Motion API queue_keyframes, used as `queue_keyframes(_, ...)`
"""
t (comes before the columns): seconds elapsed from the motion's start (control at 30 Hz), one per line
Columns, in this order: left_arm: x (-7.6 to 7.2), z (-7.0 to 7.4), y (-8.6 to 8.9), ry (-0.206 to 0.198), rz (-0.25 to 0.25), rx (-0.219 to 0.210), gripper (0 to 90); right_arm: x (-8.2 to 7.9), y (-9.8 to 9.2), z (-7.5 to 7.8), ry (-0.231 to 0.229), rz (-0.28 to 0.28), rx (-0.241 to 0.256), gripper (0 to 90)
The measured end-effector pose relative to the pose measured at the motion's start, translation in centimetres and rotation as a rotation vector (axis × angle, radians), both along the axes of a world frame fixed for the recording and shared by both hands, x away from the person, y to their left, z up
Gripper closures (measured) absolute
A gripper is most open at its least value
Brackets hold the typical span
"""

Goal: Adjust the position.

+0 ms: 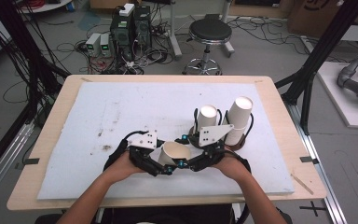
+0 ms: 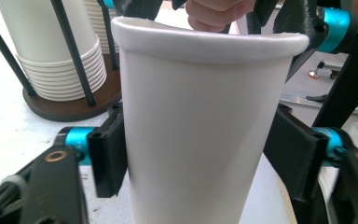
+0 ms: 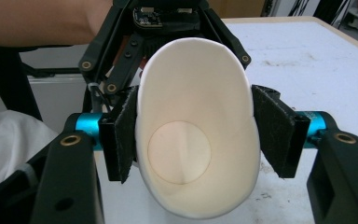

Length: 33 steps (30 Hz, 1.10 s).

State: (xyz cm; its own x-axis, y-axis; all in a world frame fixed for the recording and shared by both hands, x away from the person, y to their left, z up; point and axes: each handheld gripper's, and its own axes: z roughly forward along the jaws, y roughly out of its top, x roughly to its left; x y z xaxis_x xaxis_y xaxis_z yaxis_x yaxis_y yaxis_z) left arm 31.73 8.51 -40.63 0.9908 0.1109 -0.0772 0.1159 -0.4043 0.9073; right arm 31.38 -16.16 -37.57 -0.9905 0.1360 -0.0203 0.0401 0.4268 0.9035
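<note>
Cup: a single white paper cup [image 1: 175, 154] is held off the bench [image 1: 121, 112] near its front edge, between the two hands, lying tilted with its mouth towards the right-hand tool.
Left tongs [image 1: 154, 164]: closed on the cup's body; the left gripper view has both black pads pressed to the wall of the cup [image 2: 200, 130], which bulges slightly above them.
Right tongs [image 1: 193, 163]: closed on the same cup near its rim; in the right gripper view the mouth of the cup [image 3: 196, 140] is squeezed into an oval between the pads.
Why two grips: my judgement is that one tool steadies the body while the other takes the rim, perhaps a hand-over or to part nested cups.
Cup stacks: two stacks [image 1: 208, 119] [image 1: 238, 119] stand in wire holders on round dark bases, just behind the right hand, kept upright by the rods.
Writing: none readable; the cup is plain white, and the pale plates on the tools carry only dots.
</note>
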Motion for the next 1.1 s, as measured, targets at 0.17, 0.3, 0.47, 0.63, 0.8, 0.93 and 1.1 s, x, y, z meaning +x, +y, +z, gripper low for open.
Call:
queue_keyframes(0.17, 0.0, 0.1, 0.2, -0.011, -0.022, -0.015, 34.5, 0.1, 0.0, 0.0, 0.01, 0.012, 0.02, 30.1)
queue_keyframes(0.3, 0.1, 0.4, 0.5, -0.006, -0.009, -0.061, 34.6, 0.0, -0.3, 0.2, 0.038, -0.01, 0.105, 19.9)
queue_keyframes(0.47, 0.5, 0.7, 1.6, -0.01, 0.05, -0.116, 35.1, 0.3, -1.4, 0.5, 0.042, -0.06, 0.14, 19.9)
queue_keyframes(0.63, 1.2, 0.8, 3.0, -0.019, 0.166, -0.163, 35.1, 0.6, -2.0, 0.2, 0.034, -0.125, 0.131, 19.9)
queue_keyframes(0.8, 1.6, 1.2, 4.9, -0.051, 0.289, -0.21, 35.1, 0.7, -2.8, -0.1, 0.048, -0.151, 0.124, 20.0)
queue_keyframes(0.93, 1.8, 1.4, 6.4, -0.075, 0.389, -0.243, 35.0, 0.3, -3.6, -0.5, 0.039, -0.158, 0.104, 20.0)
queue_keyframes(1.1, 2.0, 1.6, 7.8, -0.106, 0.469, -0.259, 35.0, 0.0, -4.8, -1.0, 0.047, -0.188, 0.083, 20.0)
